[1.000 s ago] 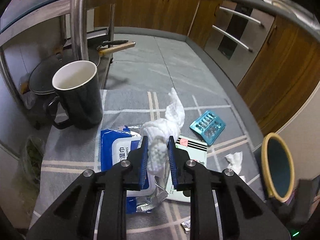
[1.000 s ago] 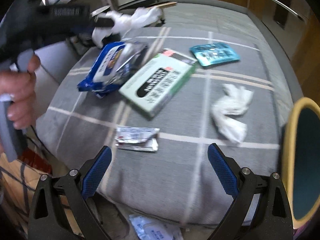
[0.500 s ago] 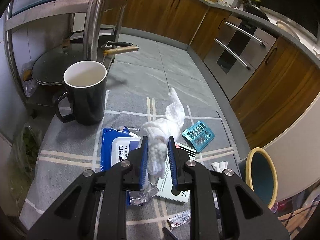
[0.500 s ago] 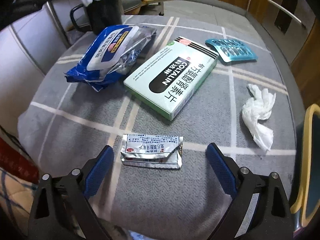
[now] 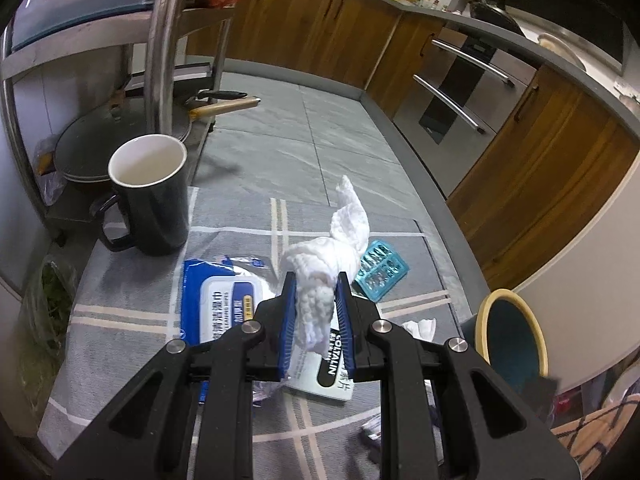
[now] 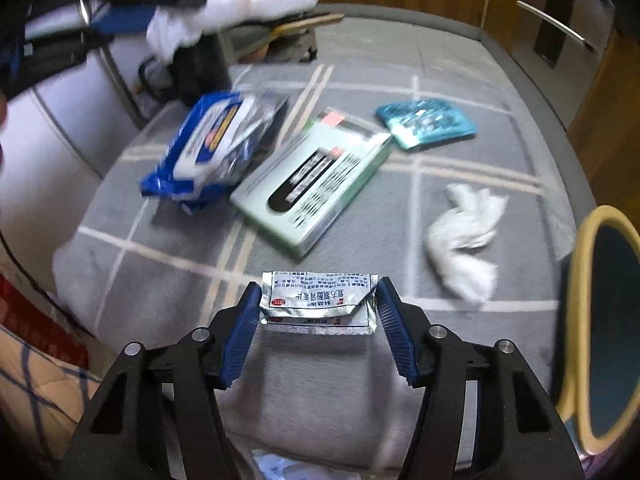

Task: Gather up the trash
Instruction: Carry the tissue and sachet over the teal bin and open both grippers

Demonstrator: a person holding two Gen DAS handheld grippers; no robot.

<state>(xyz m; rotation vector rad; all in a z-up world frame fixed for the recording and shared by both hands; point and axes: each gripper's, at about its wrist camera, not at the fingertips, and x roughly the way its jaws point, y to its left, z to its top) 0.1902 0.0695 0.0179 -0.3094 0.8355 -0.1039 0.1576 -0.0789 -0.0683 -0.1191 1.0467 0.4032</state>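
both tongs grip: left tongs (image 5: 316, 300) white tissue (image 5: 324, 264), right tongs (image 6: 318, 312) foil sachet (image 6: 318, 300).

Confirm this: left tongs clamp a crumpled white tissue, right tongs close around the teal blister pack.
Not the blister pack. The right wrist view shows the right tongs bracketing a silver foil sachet; the teal blister pack lies untouched farther back. The left tongs do clamp the crumpled white tissue.

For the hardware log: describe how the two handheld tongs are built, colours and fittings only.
Both match. The left tongs and right tongs have matte black angular arms with triangular cutouts, round silver bolts at the joints, and two fingers lined with ribbed blue pads. No cables or markings show on either, and no sleeve is visible.
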